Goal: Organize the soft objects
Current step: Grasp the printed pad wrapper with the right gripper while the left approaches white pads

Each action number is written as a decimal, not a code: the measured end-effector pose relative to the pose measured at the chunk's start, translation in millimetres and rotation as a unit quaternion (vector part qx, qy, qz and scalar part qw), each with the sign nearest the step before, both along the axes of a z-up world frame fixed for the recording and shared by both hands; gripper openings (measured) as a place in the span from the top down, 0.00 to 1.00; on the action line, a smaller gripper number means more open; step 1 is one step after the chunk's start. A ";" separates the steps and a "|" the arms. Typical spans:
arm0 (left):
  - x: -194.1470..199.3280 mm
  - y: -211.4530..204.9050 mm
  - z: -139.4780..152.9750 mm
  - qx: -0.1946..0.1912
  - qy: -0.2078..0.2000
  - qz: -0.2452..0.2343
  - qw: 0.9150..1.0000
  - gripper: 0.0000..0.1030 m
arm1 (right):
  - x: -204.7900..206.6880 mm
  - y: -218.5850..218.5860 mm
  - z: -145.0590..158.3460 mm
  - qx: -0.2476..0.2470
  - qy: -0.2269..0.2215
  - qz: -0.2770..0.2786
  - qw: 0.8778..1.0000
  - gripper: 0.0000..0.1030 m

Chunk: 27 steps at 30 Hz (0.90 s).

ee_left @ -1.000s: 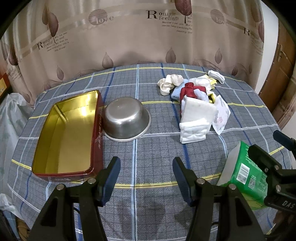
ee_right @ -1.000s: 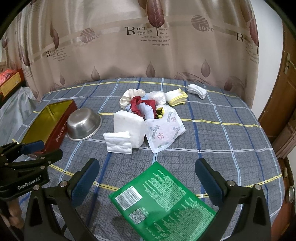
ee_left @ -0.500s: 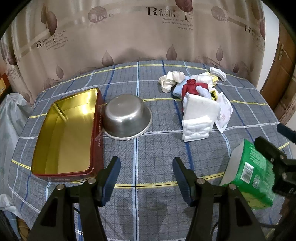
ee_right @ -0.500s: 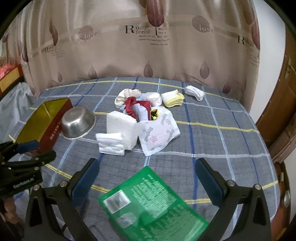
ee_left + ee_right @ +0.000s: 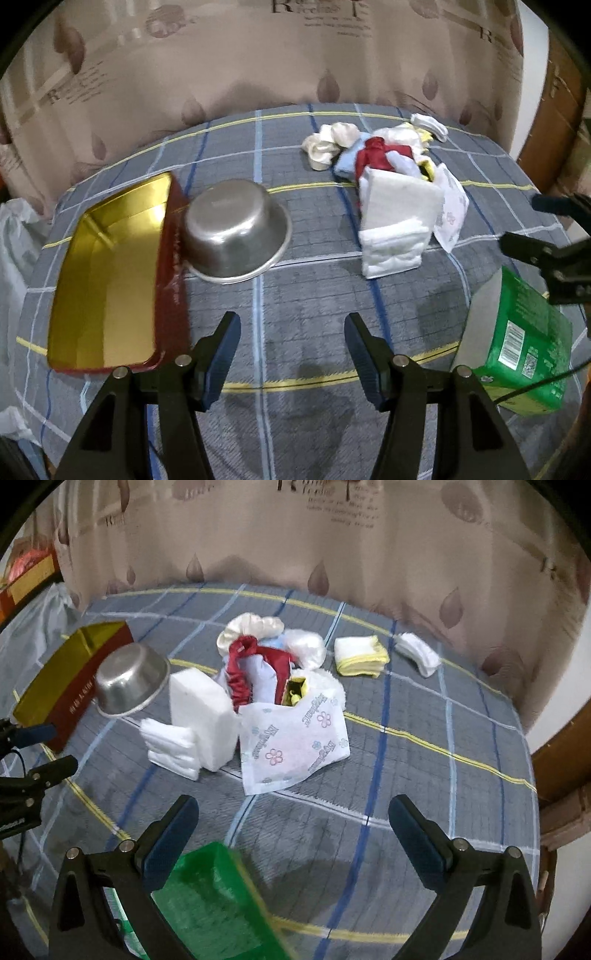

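A pile of soft things (image 5: 388,173) lies at the far right of the checked table: white folded pads (image 5: 173,744), a white sponge block (image 5: 201,720), a red cloth (image 5: 245,668), a flowered tissue pack (image 5: 291,744), a yellow-edged folded cloth (image 5: 360,655). A green pack (image 5: 218,904) lies near the front edge, also in the left wrist view (image 5: 517,343). My left gripper (image 5: 291,343) is open and empty above bare cloth. My right gripper (image 5: 291,834) is open wide, just above the green pack's far end.
A red tin with a gold inside (image 5: 107,273) stands at the left, an upturned steel bowl (image 5: 232,232) against it. A small white folded cloth (image 5: 417,653) lies at the back right. A curtain hangs behind the table. A wooden door is at the right.
My right gripper has moved forward and turned toward the pile, so the green pack has slid low and left in its view. The left gripper has barely moved.
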<state>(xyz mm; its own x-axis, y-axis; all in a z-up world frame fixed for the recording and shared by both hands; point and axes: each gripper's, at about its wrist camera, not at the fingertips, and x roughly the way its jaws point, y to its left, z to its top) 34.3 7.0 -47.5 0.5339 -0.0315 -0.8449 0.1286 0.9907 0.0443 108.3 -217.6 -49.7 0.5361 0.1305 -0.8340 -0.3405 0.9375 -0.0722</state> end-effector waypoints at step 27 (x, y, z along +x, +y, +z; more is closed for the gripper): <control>52.7 -37.2 -26.5 -0.020 0.029 -0.080 0.996 0.42 | 80.2 2.4 -63.5 0.061 0.058 0.042 0.996 0.56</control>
